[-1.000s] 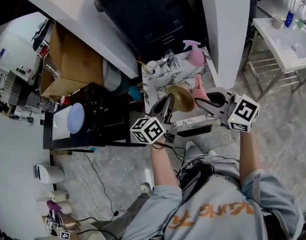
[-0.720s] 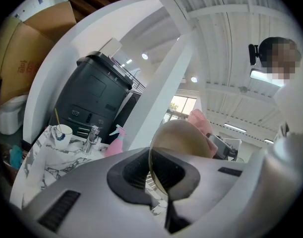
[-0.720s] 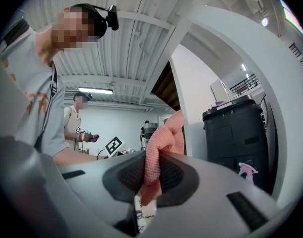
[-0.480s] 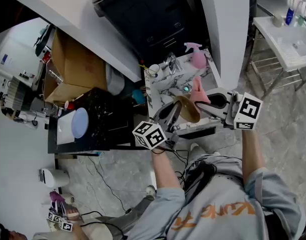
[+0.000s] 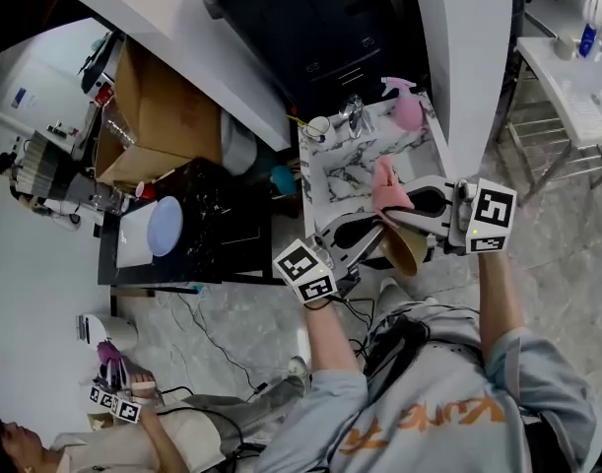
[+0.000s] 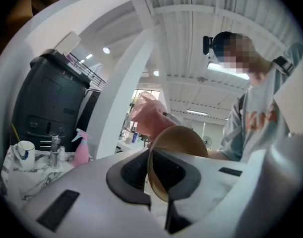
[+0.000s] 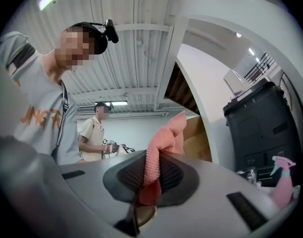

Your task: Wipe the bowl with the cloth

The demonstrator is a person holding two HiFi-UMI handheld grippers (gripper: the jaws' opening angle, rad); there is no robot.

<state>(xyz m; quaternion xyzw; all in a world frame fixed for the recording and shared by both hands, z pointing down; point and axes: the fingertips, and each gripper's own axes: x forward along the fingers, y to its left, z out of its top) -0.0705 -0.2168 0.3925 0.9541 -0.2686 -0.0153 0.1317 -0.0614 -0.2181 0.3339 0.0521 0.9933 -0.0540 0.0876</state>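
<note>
A tan bowl (image 5: pixel 406 248) hangs tipped on its edge in front of my chest, past the near edge of the marble table (image 5: pixel 342 173). My left gripper (image 5: pixel 377 233) is shut on its rim; the left gripper view shows the bowl (image 6: pixel 180 144) pinched between the jaws of the left gripper (image 6: pixel 159 182). A pink cloth (image 5: pixel 385 185) sticks up just above the bowl, with my right gripper (image 5: pixel 391 208) shut on it. In the right gripper view the cloth (image 7: pixel 160 150) rises out of the right gripper (image 7: pixel 150 176), and a sliver of the bowl (image 7: pixel 144 215) shows below.
On the marble table stand a pink spray bottle (image 5: pixel 407 108), a white mug (image 5: pixel 321 126) and a metal tap-like piece (image 5: pixel 355 116). Left of it are a black cabinet (image 5: pixel 197 244) with a pale blue disc (image 5: pixel 166 226) and a cardboard box (image 5: pixel 163 116). Another person (image 5: pixel 113 402) is at lower left.
Both grippers have come back from over the marble table toward my body. The bowl has moved right and nearer and tipped onto its edge, the cloth staying beside it.
</note>
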